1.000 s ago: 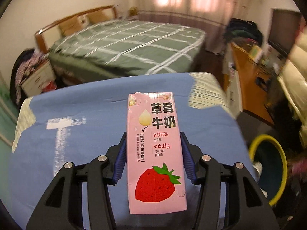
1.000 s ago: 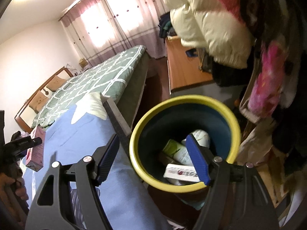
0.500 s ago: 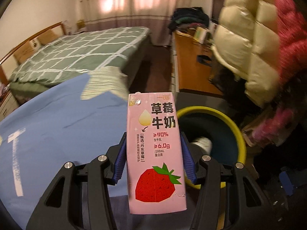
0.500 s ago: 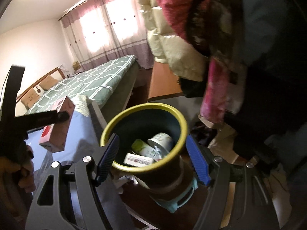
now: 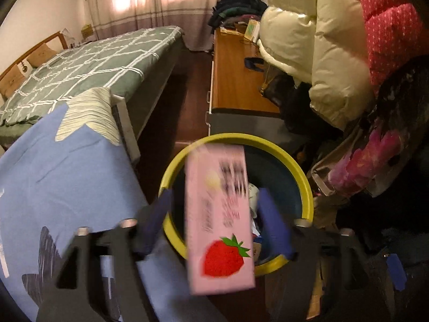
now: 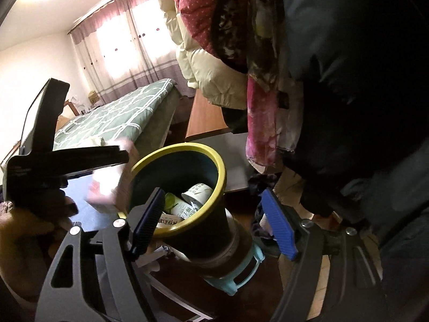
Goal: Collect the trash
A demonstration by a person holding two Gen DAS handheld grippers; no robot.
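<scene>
- One left hand-held gripper [image 5: 214, 217]: two blue pads spread apart, a gap showing on each side of the carton.
- One pink strawberry milk carton [image 5: 219, 217]: blurred, tilted, between the left pads without touching either, in front of the bin's mouth.
- One right hand-held gripper [image 6: 214, 222]: two blue pads spread wide, holding nothing, framing the bin.
- One bin [image 5: 305, 185]: yellow rim, dark blue inside. It stands on the floor just beside the blue-covered worktop [image 5: 67, 171]. Several pieces of trash lie inside, among them one white cup [image 6: 197, 191] and one green-and-white packet [image 6: 171, 201]; the full count cannot be told.
- One wooden desk [image 5: 236, 80] behind the bin.
- Hanging coats at right: one cream [image 5: 303, 35], one red dotted [image 5: 388, 18].
- One bed [image 5: 88, 67] with a green checked cover, farther back.
- Curtains [image 5: 150, 2] at the far window.
</scene>
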